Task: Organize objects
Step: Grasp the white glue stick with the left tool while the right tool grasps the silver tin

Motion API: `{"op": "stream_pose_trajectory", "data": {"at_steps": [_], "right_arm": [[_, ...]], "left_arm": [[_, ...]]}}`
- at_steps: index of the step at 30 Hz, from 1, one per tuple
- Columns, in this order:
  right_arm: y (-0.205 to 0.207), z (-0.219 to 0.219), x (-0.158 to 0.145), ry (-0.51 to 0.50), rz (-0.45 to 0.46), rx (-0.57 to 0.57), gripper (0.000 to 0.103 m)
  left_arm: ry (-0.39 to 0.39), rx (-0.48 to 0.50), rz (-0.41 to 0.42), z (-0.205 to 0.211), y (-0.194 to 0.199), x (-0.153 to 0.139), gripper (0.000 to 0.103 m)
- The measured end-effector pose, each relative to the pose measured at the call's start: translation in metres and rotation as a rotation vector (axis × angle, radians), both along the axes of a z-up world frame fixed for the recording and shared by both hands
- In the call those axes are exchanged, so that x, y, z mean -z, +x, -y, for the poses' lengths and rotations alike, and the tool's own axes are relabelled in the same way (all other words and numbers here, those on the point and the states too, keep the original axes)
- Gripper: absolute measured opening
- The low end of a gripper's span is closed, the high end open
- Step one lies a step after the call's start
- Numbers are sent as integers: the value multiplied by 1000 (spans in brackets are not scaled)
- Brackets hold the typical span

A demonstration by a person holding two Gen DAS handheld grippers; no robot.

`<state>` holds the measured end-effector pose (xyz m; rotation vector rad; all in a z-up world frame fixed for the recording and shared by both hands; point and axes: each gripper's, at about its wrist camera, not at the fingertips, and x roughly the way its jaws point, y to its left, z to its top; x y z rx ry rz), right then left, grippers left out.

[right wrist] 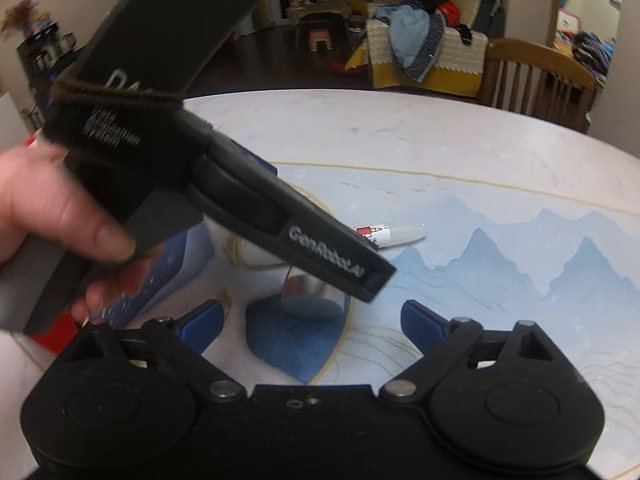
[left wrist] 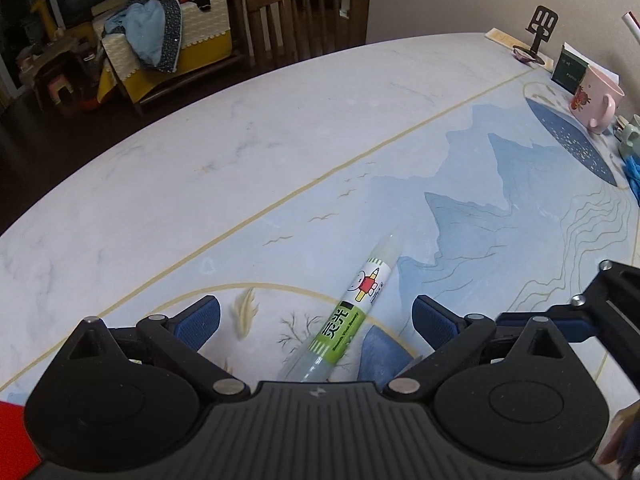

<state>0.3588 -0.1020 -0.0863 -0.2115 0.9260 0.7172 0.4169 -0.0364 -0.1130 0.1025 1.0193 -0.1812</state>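
Left gripper spread wide, astride the clear pen tube lying diagonally on the table mat. Right gripper also parted, empty. We should lower squarely, close on the labelled middle; the tube probably rolls.

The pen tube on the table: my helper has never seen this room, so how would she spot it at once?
Find the table printed with blue mountains. Near its front edge, between the open left gripper fingers, lies the pen tube. It alone is a clear slim tube with a green-and-white cartoon label.
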Motion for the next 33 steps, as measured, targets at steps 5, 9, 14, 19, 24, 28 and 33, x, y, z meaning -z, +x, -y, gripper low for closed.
{"op": "stream_pose_trajectory", "data": {"at_steps": [5,9,14,19,24,28,33], "right_arm": [[6,-7,8,-8,-1,39,86],[9,-8,14,-16,1,54,77],[12,-10,18,-17,-5,54,74],[16,-10,18,-23,-18,53,58],[16,-7,20,-41,-16,57,38],[12,0,21,-49,-11,62,38],[11,12,18,-61,-14,56,38]], "left_arm": [[14,19,-1,1,2,7,98],[11,20,-6,0,2,12,81],[4,19,-8,-2,0,16,68],[-7,35,10,-1,-3,14,40],[-29,58,5,3,-5,13,23],[-50,41,-4,2,-7,12,17],[-71,-44,-19,-5,-15,11,17]]}}
